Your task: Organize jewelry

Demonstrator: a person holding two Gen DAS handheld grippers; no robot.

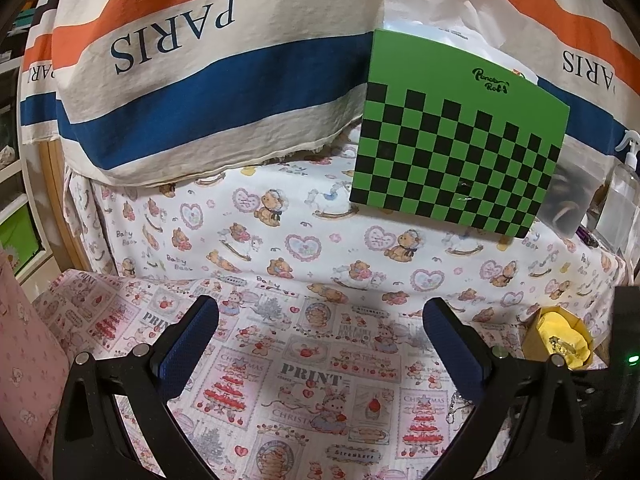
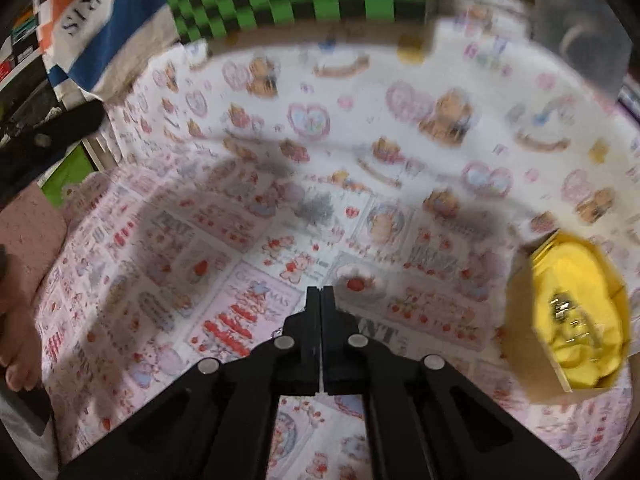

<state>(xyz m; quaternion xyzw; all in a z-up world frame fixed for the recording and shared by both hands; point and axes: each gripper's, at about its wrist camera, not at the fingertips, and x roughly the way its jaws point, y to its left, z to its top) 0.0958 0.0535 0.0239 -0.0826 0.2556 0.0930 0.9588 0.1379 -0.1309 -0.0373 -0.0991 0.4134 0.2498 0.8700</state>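
A small cardboard box with a yellow lining (image 1: 562,342) sits on the patterned cloth at the right. It holds a small shiny piece of jewelry (image 2: 562,308). A silvery chain (image 1: 456,406) lies on the cloth by my left gripper's right finger. My left gripper (image 1: 320,320) is open and empty above the cloth, left of the box. My right gripper (image 2: 321,292) is shut with nothing visible between its fingers; the box (image 2: 568,312) lies to its right. The right wrist view is blurred.
A green and black checkered box (image 1: 456,136) stands at the back. A clear container (image 1: 568,200) and a spray bottle (image 1: 624,188) stand at the far right. A striped "PARIS" cloth (image 1: 200,80) hangs at the back. A pink cushion (image 1: 24,340) lies left.
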